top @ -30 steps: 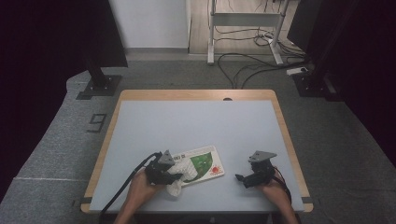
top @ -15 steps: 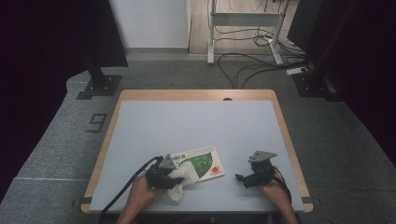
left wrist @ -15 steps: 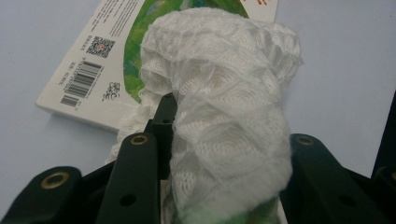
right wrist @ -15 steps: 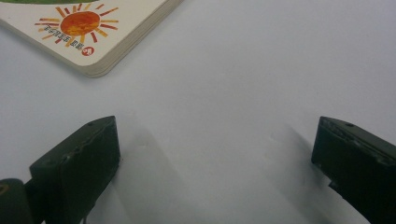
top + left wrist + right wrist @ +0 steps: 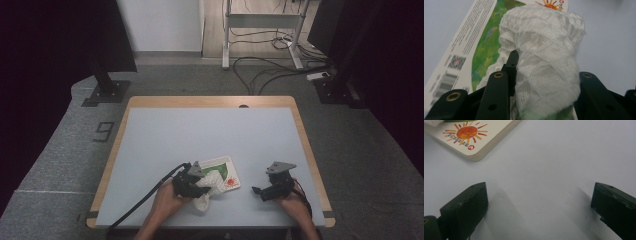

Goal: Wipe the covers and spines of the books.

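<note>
**White Cloth Pinched Over a Picture Book**

Near the front edge of the pale blue-grey table (image 5: 210,135), the person's left hand (image 5: 165,197) is holding the left gripper (image 5: 192,181), whose black jaws are clamping a wad of white cloth (image 5: 544,62). Seen along the left gripper view, the cloth is looking like a loose, open-weave knit, puffy and ridged, bunching up between the jaws and bulging above them. It is resting against a flat board book (image 5: 222,172) with thick rounded corners, a green painted cover, an orange sun (image 5: 466,132) and a white strip carrying small print and barcodes.

Much of the book's cover is lying hidden under the cloth, and the print is too blurred to read. Whether the cloth's lower end is touching the tabletop I cannot tell, since the jaws are blocking it.

Well apart to the right, the right gripper (image 5: 267,190) is sitting low over bare table, its jaws standing wide apart with nothing between them. Only the book's corner is reaching into the right gripper view, cut off at the top edge.
</note>
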### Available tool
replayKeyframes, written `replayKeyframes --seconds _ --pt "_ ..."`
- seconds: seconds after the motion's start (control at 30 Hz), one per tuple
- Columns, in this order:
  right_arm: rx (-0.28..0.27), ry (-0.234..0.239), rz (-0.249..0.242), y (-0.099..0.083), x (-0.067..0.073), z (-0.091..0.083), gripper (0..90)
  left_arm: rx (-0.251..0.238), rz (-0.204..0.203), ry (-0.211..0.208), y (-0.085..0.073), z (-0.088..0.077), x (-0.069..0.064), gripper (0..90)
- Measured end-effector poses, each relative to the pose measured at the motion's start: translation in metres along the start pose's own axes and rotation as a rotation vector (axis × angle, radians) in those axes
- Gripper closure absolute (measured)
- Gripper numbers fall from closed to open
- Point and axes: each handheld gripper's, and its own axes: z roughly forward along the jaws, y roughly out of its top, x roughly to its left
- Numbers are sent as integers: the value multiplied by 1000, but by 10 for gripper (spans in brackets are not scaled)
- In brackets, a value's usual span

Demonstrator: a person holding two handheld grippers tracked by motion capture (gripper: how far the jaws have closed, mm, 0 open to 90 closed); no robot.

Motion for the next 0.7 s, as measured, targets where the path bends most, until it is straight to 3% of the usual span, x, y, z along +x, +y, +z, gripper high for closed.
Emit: replayKeyframes --seconds 0.7 --pt "0 0 1 0 0 0 4 12 70 -28 56 45 -12 614"
